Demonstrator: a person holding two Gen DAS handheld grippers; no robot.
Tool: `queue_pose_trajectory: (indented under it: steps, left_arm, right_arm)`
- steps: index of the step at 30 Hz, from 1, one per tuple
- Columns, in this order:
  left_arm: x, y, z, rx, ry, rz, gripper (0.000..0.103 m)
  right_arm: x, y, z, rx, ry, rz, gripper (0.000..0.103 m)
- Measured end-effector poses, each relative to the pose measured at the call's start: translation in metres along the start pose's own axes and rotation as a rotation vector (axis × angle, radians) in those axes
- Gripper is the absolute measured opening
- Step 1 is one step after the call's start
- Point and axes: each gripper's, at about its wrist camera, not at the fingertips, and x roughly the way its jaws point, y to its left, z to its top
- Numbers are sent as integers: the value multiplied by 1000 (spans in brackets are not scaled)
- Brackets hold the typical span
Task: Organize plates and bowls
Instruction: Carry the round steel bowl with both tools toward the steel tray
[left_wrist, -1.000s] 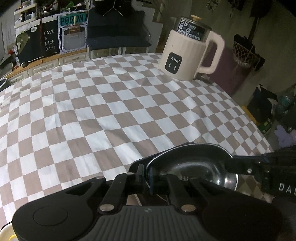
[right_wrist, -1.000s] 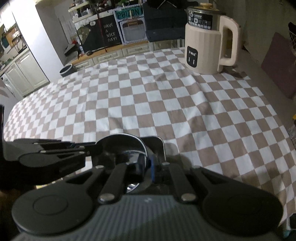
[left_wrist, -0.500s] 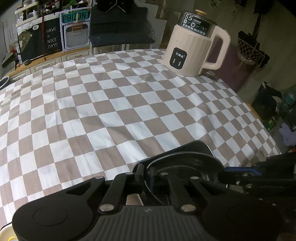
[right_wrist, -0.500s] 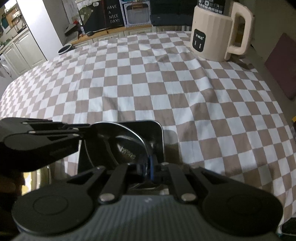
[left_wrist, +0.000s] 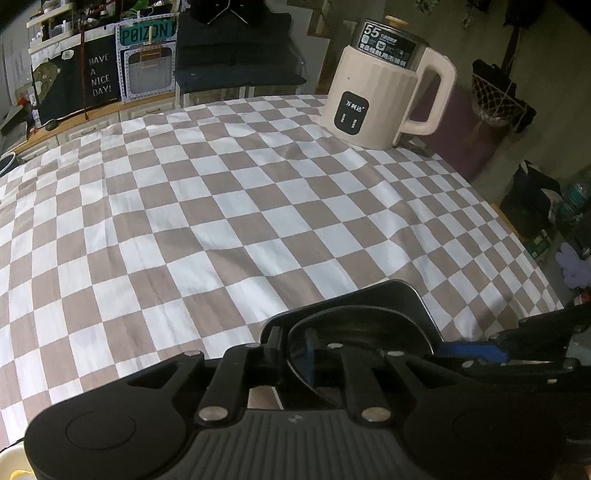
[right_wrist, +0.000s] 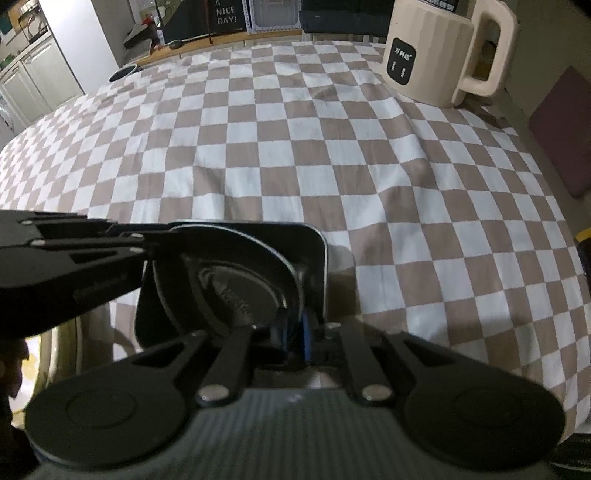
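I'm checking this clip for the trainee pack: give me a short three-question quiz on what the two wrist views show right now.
1. True or false: the round dark bowl sits inside the square black dish.
2. Multiple choice: the cream kettle stands A) inside the square black dish, B) at the far right part of the checkered tablecloth, C) on the floor.
3. Fill in: both the left gripper and the right gripper straddle the bowl's ____, their jaws opening.

Key: 1 true; 2 B; 3 rim.
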Motion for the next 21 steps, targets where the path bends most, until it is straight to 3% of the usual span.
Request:
queue_pose_trajectory:
  steps: [4,6,8,12,21]
  left_arm:
    - [-5,1,1,-10,-25,-19,24]
    - [-11,1,2,-18,-48,-28,33]
    - [-19,2,3,-25,-72,-37,36]
    - [-26,3,0,-3,-49,-54,34]
    - [-25,9,-16,12,25,-11,33]
  right_arm:
    - [-2,0,1,3,-8,31,24]
    - [-12,-4,3,33,-39,66,29]
    - [-20,-10,5,68,-83,86,36]
    - [-15,-27,8,144,-102,83,37]
    - [8,-36,21,128,-82,75,33]
